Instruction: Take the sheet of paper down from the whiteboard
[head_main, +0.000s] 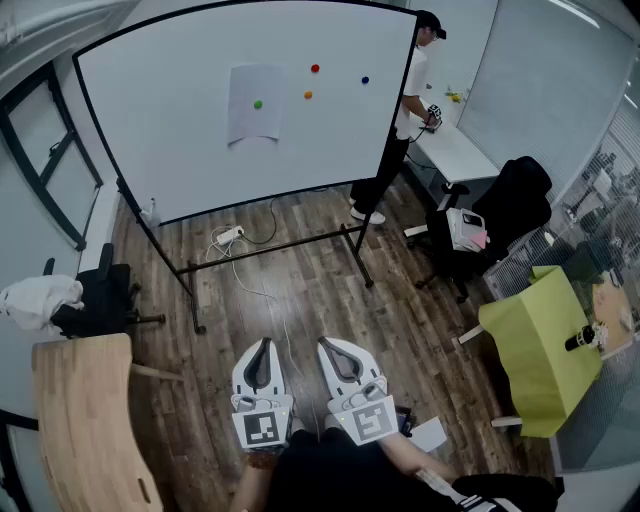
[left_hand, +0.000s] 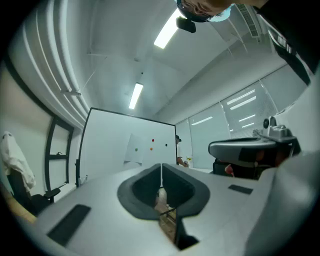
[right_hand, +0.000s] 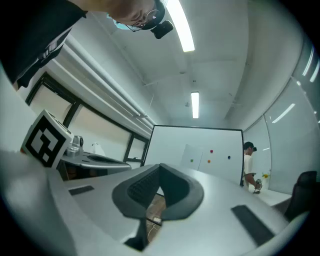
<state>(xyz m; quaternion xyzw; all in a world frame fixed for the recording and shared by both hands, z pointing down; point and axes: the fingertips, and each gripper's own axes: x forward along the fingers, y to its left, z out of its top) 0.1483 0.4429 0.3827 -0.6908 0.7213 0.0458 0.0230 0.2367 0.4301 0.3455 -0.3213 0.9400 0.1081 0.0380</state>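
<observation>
Whether the sheet of paper (head_main: 253, 125) bears print cannot be made out from afar. It is seen plain and pale, pinned to the whiteboard (head_main: 160, 120) by a green magnet (head_main: 258, 104). The left claw (head_main: 265, 343) and right claw (head_main: 329, 346) are held closed together, empty.

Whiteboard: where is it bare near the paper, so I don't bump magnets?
Bare: the whiteboard left of the paper, and all below it. Crowded: right of the paper, by the red magnet and orange magnet.
</observation>
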